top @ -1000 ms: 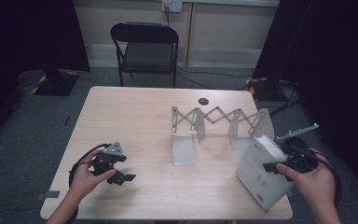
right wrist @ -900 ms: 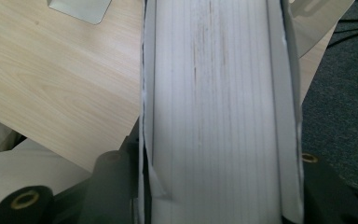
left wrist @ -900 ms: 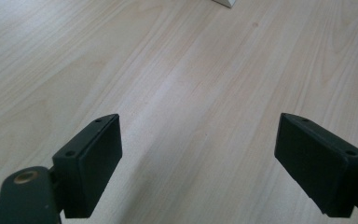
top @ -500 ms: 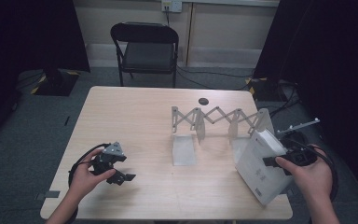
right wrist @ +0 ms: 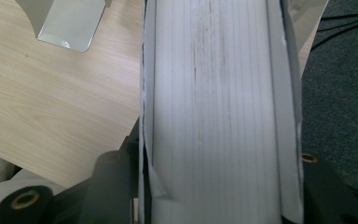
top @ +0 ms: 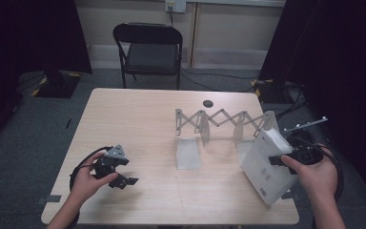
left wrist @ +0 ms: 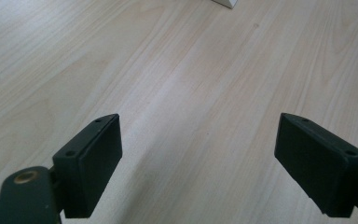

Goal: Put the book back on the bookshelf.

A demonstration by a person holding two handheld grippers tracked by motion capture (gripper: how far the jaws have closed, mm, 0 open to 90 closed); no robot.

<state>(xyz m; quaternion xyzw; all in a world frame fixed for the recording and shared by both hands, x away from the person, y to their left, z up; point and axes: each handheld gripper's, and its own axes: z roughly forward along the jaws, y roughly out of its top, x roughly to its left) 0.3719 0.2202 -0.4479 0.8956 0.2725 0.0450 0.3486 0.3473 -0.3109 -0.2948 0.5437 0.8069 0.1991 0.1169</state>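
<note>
A person sits at a pale wooden table [top: 138, 119] with a black two-jaw gripper in each hand.

The right gripper [top: 286, 160] is clenched on a thick white paperback book [top: 269, 164], held tilted above the table's near right corner. In the high view the book's back cover slopes up toward the right hand [top: 317, 174], with its low corner near the table edge. In the right gripper view the book's page edge [right wrist: 223, 107] runs straight up between the two jaws, one jaw pressed against each cover, with faint brownish marks on the pages.

Just beyond the book, away from that gripper, stands a grey metal expanding book rack [top: 221, 126] with a criss-cross lattice and flat upright dividers. One divider's foot plate [right wrist: 70, 25] shows at the top left of the right gripper view. The book's upper corner is close beside the rack's right end; whether they touch I cannot tell.

The left gripper [top: 124, 179] rests low over the table's near left part, well apart from the book and rack. Its jaws stand wide and released, with bare wood grain between them in the left gripper view [left wrist: 198, 161].

Past the rack lies a small dark round disc [top: 208, 103] on the table. Behind the table stands a black folding chair [top: 148, 52]
</note>
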